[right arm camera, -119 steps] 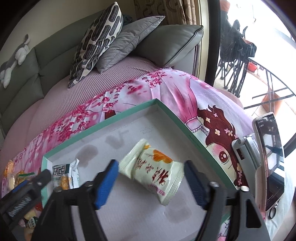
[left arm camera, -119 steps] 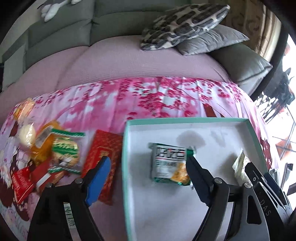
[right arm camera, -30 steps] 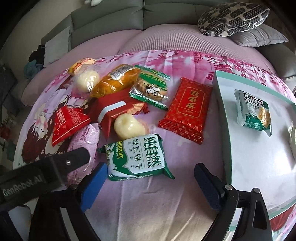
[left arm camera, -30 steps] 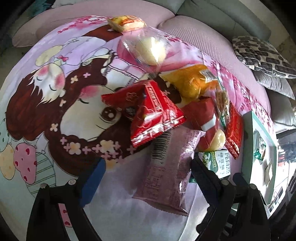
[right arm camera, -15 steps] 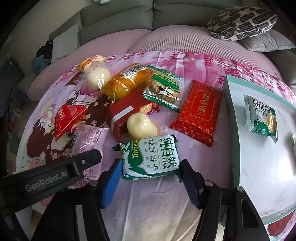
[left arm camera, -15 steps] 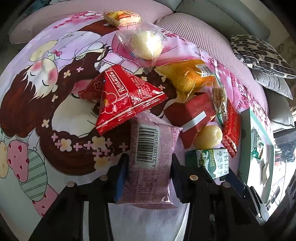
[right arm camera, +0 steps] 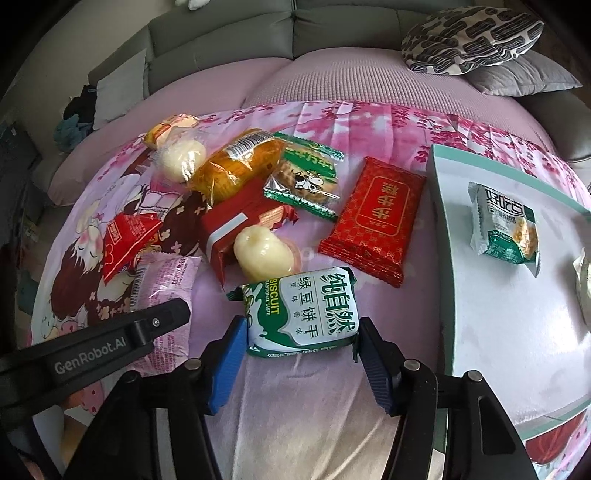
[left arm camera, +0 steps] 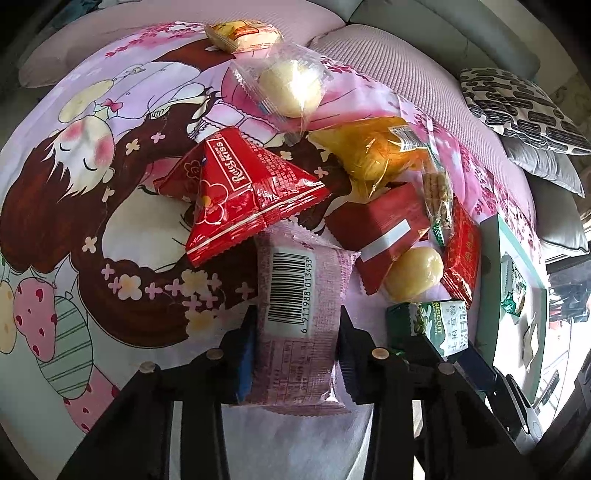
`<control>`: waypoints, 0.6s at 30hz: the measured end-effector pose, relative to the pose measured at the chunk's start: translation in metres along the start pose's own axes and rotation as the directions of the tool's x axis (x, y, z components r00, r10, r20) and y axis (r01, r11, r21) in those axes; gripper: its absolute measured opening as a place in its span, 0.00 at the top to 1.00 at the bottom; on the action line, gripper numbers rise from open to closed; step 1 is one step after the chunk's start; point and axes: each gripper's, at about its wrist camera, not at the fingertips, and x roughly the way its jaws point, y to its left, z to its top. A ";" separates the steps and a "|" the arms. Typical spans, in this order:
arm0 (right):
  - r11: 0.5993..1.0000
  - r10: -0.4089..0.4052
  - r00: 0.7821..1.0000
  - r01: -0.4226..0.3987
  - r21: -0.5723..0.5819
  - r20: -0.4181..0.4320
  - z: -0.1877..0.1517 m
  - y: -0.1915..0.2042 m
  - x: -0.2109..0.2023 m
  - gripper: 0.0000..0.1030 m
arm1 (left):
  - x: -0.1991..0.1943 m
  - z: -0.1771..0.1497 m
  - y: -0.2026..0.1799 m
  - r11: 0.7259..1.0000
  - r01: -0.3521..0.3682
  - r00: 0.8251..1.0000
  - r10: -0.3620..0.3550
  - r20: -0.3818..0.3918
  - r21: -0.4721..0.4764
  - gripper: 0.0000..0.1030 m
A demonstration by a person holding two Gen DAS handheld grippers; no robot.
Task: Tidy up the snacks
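My left gripper (left arm camera: 295,343) is shut on a pink snack packet (left arm camera: 301,295) with a barcode, at the near end of the snack pile. The packet also shows in the right wrist view (right arm camera: 162,291). My right gripper (right arm camera: 301,354) is shut on a green and white biscuit pack (right arm camera: 303,310), which also shows in the left wrist view (left arm camera: 439,325). A teal-rimmed white tray (right arm camera: 439,229) on the right holds a green snack packet (right arm camera: 504,225) and a pale packet (right arm camera: 583,288) at the frame edge.
Loose snacks lie on the pink cartoon cloth (right arm camera: 369,122): a red triangular packet (left arm camera: 243,192), a red flat packet (right arm camera: 373,218), a red box (right arm camera: 236,221), an orange bread bag (right arm camera: 236,166), a green cookie pack (right arm camera: 306,177), and pale buns (right arm camera: 262,251). Cushions (right arm camera: 472,33) sit on the sofa behind.
Both grippers moved from the tray to the snack pile. Within the last second each closed from wide open: the left onto the pink packet, the right onto the biscuit pack.
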 end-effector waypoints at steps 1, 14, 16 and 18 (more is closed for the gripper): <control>1.000 0.001 1.000 -0.001 0.004 0.000 0.000 -0.001 -0.001 0.39 | 0.000 0.000 -0.001 1.000 -0.001 1.000 0.001 -0.001 0.002 0.62; 0.999 0.000 0.999 -0.002 0.054 0.046 0.004 -0.014 -0.023 0.40 | -0.018 -0.005 0.000 1.000 0.019 0.999 -0.019 0.026 0.013 0.63; 0.998 0.000 0.997 -0.005 0.067 0.071 0.005 -0.017 -0.031 0.41 | -0.023 -0.007 -0.001 1.000 0.024 0.999 -0.025 0.037 0.020 0.63; 0.997 0.000 0.996 -0.007 0.077 0.093 0.006 -0.021 -0.039 0.56 | -0.028 -0.009 -0.003 0.999 0.030 0.998 -0.031 0.047 0.028 0.63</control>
